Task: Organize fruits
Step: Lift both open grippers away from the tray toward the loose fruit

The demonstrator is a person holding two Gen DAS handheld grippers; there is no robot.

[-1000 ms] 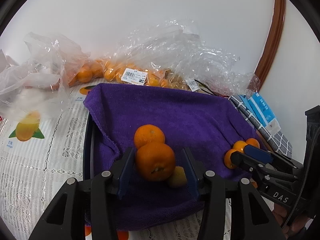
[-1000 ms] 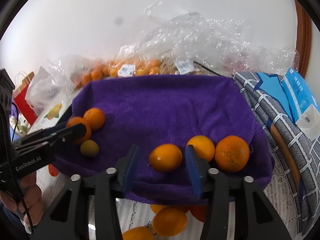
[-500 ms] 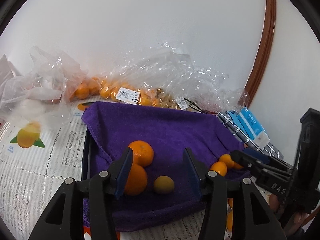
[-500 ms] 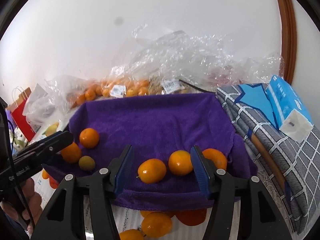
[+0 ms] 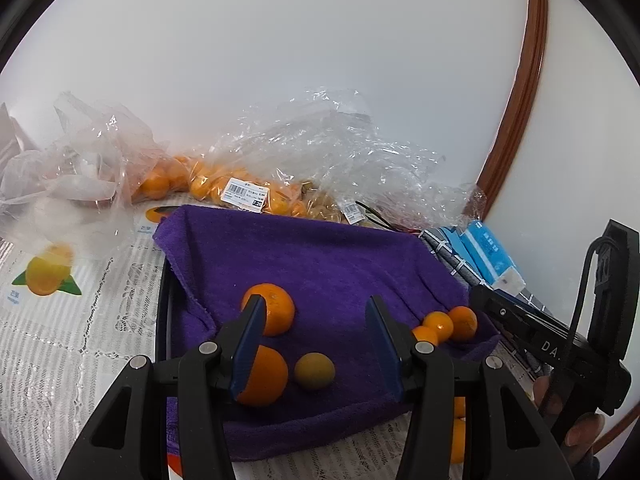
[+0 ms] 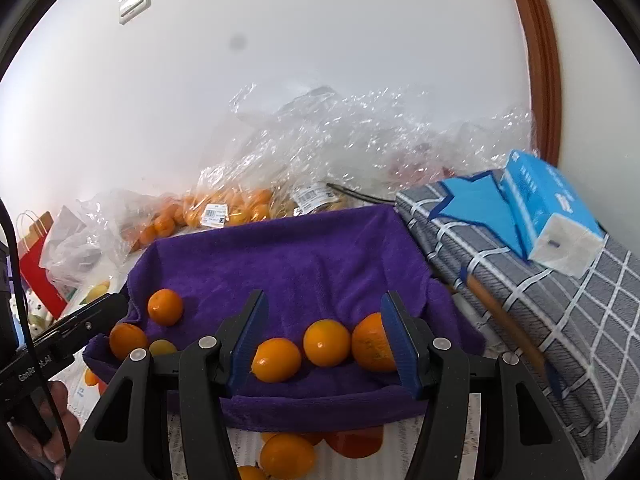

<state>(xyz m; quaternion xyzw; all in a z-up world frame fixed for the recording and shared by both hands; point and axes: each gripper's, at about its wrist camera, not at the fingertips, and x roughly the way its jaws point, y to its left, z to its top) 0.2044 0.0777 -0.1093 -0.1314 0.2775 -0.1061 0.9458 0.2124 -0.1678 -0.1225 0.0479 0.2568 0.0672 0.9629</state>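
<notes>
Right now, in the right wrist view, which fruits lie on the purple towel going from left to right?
Orange at the towel's left edge → yellow-green fruit → three oranges in a row: → →. Another orange sits further back on the left; its place overlaps, so I left it out.

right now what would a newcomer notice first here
The purple towel fills the middle of both views, with oranges at its near edge: three in a row on the right side, two oranges and a small greenish fruit on the left. Behind it, crinkled clear plastic bags of more oranges lie against the white wall.
</notes>
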